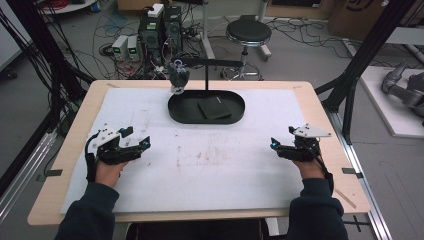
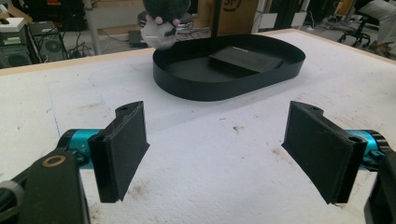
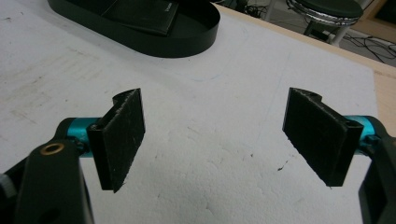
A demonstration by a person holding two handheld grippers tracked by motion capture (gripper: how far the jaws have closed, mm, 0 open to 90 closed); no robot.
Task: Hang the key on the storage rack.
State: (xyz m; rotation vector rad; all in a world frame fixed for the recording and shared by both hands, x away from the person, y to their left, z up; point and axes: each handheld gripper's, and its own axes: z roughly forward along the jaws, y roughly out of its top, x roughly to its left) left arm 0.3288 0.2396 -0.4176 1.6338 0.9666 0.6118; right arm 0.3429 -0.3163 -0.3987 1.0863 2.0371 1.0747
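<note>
While both hands rest near tabletop's front corners, left gripper [image 1: 144, 142] and right gripper [image 1: 274, 144] gape wide, empty; black tray [image 1: 175, 111] with dark pad [image 1: 213, 108] sits centre, near far edge.

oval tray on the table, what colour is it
Black; the oval tray shows best in the left gripper view.

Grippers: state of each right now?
Left gripper: open, holding nothing, over the white mat.
Right gripper: open, holding nothing.
</note>
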